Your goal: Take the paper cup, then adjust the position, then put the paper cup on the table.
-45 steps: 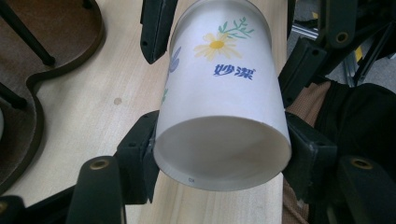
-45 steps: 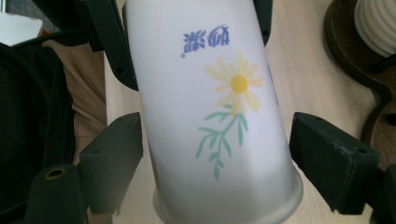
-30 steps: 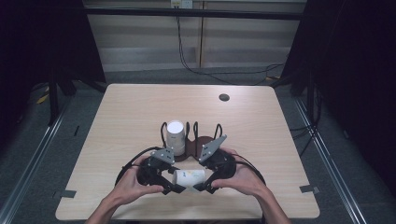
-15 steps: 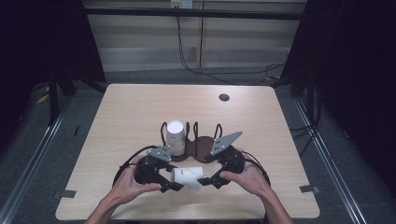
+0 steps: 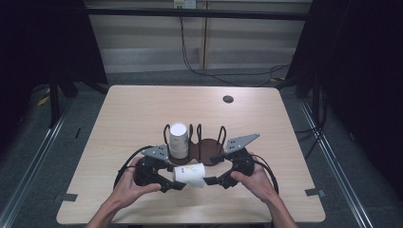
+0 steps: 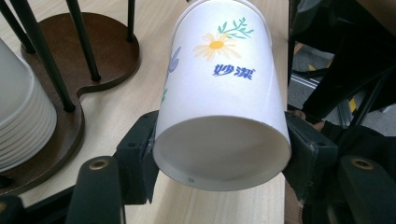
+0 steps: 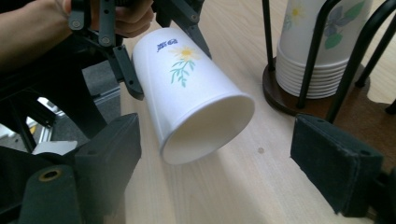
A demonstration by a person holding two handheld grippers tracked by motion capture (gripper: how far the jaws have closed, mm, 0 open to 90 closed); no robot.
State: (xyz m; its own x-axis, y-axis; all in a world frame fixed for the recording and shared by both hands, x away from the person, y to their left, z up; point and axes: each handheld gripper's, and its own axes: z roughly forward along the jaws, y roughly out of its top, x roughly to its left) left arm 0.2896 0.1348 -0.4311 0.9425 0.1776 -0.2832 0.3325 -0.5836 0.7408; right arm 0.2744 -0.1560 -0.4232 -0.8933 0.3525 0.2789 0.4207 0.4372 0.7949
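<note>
Pale wood table (image 5: 142, 114), dark curtains to both sides, cables along the back wall; one small dark disc (image 5: 228, 99) near the far edge, apart from the work.

Item 1: paper cup (image 5: 189, 174), white with a daisy print and blue lettering. Lying on its side near my edge of the table, just in front of the holder and between my two grippers. In the left gripper view its narrow base end sits squeezed between the two pads, the mouth pointing away toward my other hand.

Item 2: left gripper (image 5: 167, 183). Jaws closed on the cup's base end, one pad on each side of the wall.

Item 3: right gripper (image 7: 233, 154). Jaws spread wide, nothing between them; the cup's open mouth faces them, nearer the left-hand pad but touching neither.

Item 4: cup holder (image 5: 205, 146), dark wooden base with black wire uprights. One bay holds a stack of cups (image 5: 178, 140), nested with bases up; the neighbouring bay looks free.

Handling notes, as I judge the step, a hand-over from left to right:
- Bring the right jaws round the rim end squarely, one pad to each side of the wall.
- Close lightly; thin paper will crease or go oval under pressure.
- Release the left only once the right has a firm seat.
- Keep the cup off the uprights while turning it for the holder.
</note>
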